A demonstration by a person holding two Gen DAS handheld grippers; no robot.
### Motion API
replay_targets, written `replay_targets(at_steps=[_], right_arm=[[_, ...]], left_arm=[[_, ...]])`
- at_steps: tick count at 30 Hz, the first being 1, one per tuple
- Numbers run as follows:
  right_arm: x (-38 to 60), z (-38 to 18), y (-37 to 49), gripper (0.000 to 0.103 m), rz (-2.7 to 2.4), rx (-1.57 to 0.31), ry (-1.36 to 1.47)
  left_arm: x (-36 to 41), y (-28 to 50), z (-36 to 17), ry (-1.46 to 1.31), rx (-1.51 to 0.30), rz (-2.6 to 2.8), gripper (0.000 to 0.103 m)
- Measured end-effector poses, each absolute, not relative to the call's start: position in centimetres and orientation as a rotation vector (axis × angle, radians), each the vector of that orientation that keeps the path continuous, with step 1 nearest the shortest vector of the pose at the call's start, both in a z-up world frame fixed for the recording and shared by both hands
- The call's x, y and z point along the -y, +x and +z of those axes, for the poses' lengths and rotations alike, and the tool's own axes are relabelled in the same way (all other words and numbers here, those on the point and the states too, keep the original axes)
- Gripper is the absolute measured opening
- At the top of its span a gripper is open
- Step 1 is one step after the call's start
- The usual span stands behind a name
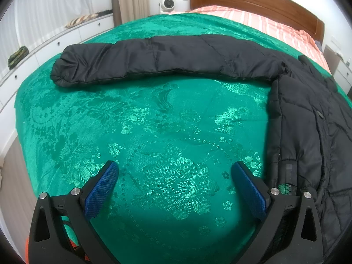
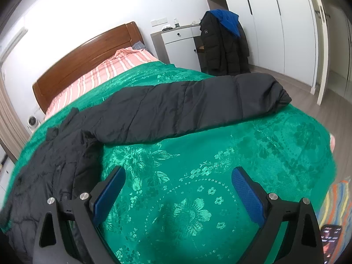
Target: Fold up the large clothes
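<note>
A black padded jacket is spread flat on a green floral bedspread, with its quilted body seen at the right edge of the left wrist view and at the left edge of the right wrist view. One sleeve is stretched straight out across the bedspread, its gathered cuff lying toward the side with the white drawers; the other sleeve is laid out the opposite way, its cuff reaching the bed's edge near the wooden floor. Stitched panels and a slight sheen are visible on the fabric. Beyond the jacket, a striped pink sheet and a brown headboard are seen. The left gripper is held low over bare bedspread, just beside the jacket's hem, with its blue pads spread wide and nothing between them. The right gripper is likewise held above the bedspread, its blue pads set wide apart and empty, the jacket's edge lying under its left finger. A second dark coat with a blue hood is seen hanging by a white cabinet in the background.
</note>
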State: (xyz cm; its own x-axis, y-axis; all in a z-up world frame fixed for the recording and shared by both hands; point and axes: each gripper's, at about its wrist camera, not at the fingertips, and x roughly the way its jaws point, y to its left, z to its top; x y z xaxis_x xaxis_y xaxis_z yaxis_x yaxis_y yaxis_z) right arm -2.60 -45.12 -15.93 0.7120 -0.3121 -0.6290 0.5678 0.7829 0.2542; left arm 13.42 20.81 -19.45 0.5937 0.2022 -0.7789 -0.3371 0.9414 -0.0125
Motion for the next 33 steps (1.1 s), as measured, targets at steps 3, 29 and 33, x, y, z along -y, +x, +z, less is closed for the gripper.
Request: replay_targets(at_steps=[3, 29, 33], right_arm=[[47.0, -15.9, -4.0, 0.096, -0.513, -0.541, 0.565], [58.2, -18.8, -2.5, 0.094, -0.672, -0.378, 0.877], [58.4, -19.1, -2.4, 0.095, -0.667, -0.394, 0.857]], left_arm=[[-20.8, 13.4, -19.3, -0.164, -0.88, 0.317, 0.103], [-20.2, 13.6, -20.0, -0.138, -0.854, 0.338, 0.103], [-19.8, 13.5, -20.1, -0.133, -0.853, 0.345, 0.103]])
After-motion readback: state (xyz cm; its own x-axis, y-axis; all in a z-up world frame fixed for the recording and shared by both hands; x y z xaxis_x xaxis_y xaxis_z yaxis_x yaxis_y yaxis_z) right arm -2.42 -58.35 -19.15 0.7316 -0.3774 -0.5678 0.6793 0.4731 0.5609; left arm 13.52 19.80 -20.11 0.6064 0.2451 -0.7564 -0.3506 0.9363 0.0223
